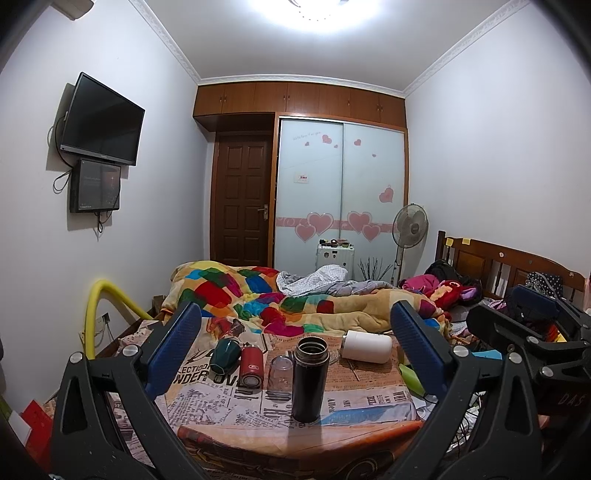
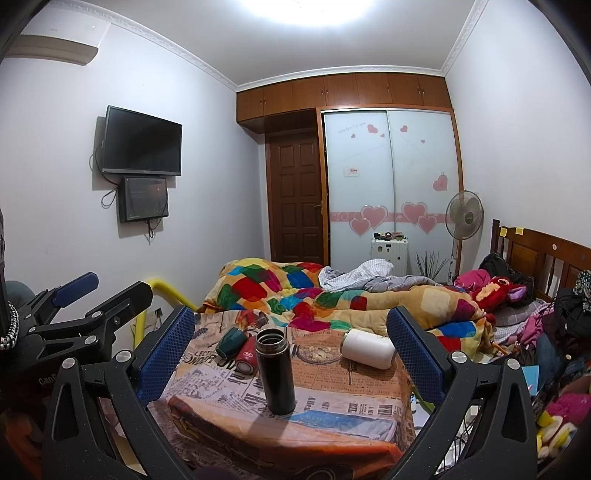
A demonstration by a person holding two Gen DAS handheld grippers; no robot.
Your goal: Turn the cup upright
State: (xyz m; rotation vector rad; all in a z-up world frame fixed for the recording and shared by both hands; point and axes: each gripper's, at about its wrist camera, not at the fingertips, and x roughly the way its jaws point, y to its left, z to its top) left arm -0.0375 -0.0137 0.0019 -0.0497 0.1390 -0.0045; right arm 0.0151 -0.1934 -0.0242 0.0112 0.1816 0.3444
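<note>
1. A patchwork quilt (image 1: 258, 295) lay rumpled over the bed behind the table.
2. A black television (image 2: 142, 142) hung on the left wall above a smaller screen (image 2: 144, 199).
3. A standing fan (image 1: 410, 225) stood beside the heart-decorated wardrobe doors (image 1: 340, 192).
4. A white suitcase (image 1: 334, 256) stood before them.

Bright ceiling lamp (image 1: 314, 7) glares overhead; fisheye edges bend.
</note>
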